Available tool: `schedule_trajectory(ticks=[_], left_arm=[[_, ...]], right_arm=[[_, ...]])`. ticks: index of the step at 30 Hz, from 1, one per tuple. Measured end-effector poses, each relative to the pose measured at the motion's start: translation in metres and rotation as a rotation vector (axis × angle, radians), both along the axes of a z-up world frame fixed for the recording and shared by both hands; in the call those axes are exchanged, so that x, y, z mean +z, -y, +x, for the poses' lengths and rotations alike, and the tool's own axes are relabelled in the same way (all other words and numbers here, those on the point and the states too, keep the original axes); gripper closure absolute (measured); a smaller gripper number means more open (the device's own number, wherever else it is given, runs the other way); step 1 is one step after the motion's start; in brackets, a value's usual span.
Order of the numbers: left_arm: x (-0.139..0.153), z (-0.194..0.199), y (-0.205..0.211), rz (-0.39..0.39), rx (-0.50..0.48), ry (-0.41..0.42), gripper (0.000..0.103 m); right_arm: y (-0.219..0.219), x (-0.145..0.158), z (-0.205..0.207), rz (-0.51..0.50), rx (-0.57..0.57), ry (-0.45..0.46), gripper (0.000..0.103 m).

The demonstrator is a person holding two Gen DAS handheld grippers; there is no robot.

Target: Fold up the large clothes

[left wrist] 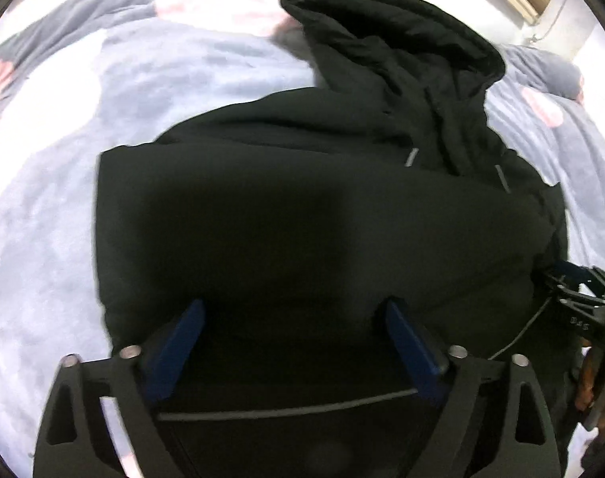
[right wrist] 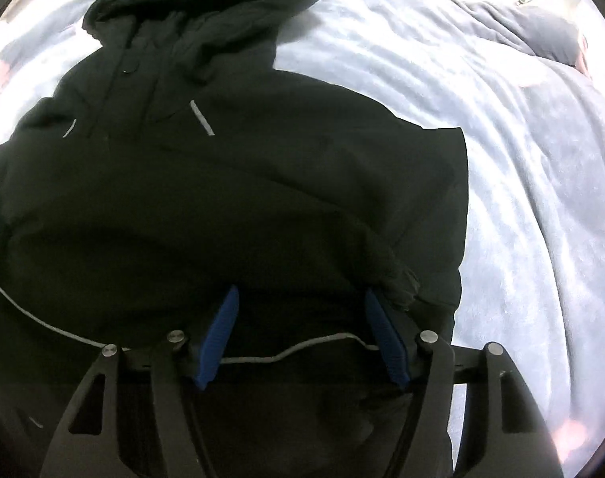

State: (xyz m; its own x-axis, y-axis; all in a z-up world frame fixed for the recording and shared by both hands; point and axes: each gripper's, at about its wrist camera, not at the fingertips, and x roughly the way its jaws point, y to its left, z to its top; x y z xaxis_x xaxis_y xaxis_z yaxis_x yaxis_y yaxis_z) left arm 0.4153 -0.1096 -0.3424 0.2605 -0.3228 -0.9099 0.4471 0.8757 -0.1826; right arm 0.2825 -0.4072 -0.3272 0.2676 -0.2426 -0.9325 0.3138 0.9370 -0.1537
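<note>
Black, thick and padded, the hooded jacket (left wrist: 302, 199) lies spread on a pale grey-blue fleece blanket (left wrist: 55, 199) that covers the bed, and it fills most of what both my wrist cameras see. Its hood (left wrist: 394, 51) lies at the far end, rumpled and folded back on itself, with two short grey reflective strips (left wrist: 410, 158) on the chest just below it. The sleeves look folded in over the body, so the jacket's outline is roughly a rectangle with a squared corner on each side.

My left gripper (left wrist: 294, 318) sits over the near part of the jacket with its blue fingers (left wrist: 183, 338) spread wide; dark fabric lies between and beneath them, but the fingers are not pinching it. A thin grey piping line crosses the cloth just below the fingers. At the right edge of this view my right gripper (left wrist: 577, 298) shows beside the jacket's side.

From the right wrist view, my right gripper (right wrist: 300, 310) is also wide apart, its blue fingers (right wrist: 219, 342) resting at the hem (right wrist: 294, 352) of the jacket (right wrist: 223, 199), where a light grey cord or piping wavers across between them. A puckered fold of fabric sits just beside the right-hand finger. Whether the fingertips actually touch the cloth I cannot tell. The blanket (right wrist: 521, 199) stretches away rippled to the right, with pinkish patches near its edges.
</note>
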Motion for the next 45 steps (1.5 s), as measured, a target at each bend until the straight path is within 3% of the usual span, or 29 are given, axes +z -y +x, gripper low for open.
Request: schedule_trajectory(ticks=[7,12,15,18,23,29,30,32,33,34,35,36,39,41,45], left_arm=[[0.020,-0.006,0.010,0.073,-0.039,0.040,0.008],[0.075,0.018,0.006,-0.038,-0.021,0.133,0.008],[0.097,0.051,0.014,-0.079,-0.012,0.171,0.008],[0.107,0.078,0.026,-0.072,0.000,0.213,0.008],[0.091,0.160,0.057,-0.061,0.065,0.202,0.008],[0.065,0.206,0.064,-0.091,0.103,0.137,0.010],[0.060,0.210,0.067,-0.087,0.098,0.129,0.013],[0.049,0.218,0.079,-0.079,0.063,0.106,0.027],[0.043,0.220,0.085,-0.063,0.046,0.095,0.045],[0.034,0.224,0.091,-0.040,0.030,0.080,0.068],[0.029,0.227,0.093,-0.046,0.019,0.059,0.084],[0.025,0.231,0.094,-0.054,0.019,0.044,0.091],[0.045,0.227,0.067,-0.194,0.031,0.100,0.093],[0.046,0.223,0.052,-0.239,0.002,0.076,0.093],[-0.017,0.232,0.062,-0.092,-0.059,-0.085,0.090]], right_arm=[[0.001,0.016,0.000,0.039,0.033,-0.021,0.033],[0.017,0.050,0.019,0.149,0.006,0.104,0.033],[0.032,0.072,0.049,0.159,0.006,0.166,0.033],[0.042,0.085,0.089,0.122,0.031,0.208,0.033],[0.069,0.087,0.157,0.171,-0.001,0.283,0.033],[0.100,0.061,0.208,0.259,-0.070,0.266,0.033],[0.101,0.054,0.216,0.259,-0.075,0.253,0.036],[0.102,0.042,0.226,0.251,-0.071,0.234,0.054],[0.102,0.036,0.230,0.230,-0.069,0.216,0.069],[0.101,0.035,0.232,0.190,-0.072,0.207,0.093],[0.102,0.036,0.231,0.173,-0.071,0.212,0.094],[0.107,0.044,0.223,0.206,-0.066,0.259,0.096],[0.114,0.056,0.200,0.243,-0.028,0.346,0.097],[0.104,0.035,0.200,0.184,0.030,0.276,0.097],[0.101,-0.025,0.205,0.247,0.034,0.132,0.097]])
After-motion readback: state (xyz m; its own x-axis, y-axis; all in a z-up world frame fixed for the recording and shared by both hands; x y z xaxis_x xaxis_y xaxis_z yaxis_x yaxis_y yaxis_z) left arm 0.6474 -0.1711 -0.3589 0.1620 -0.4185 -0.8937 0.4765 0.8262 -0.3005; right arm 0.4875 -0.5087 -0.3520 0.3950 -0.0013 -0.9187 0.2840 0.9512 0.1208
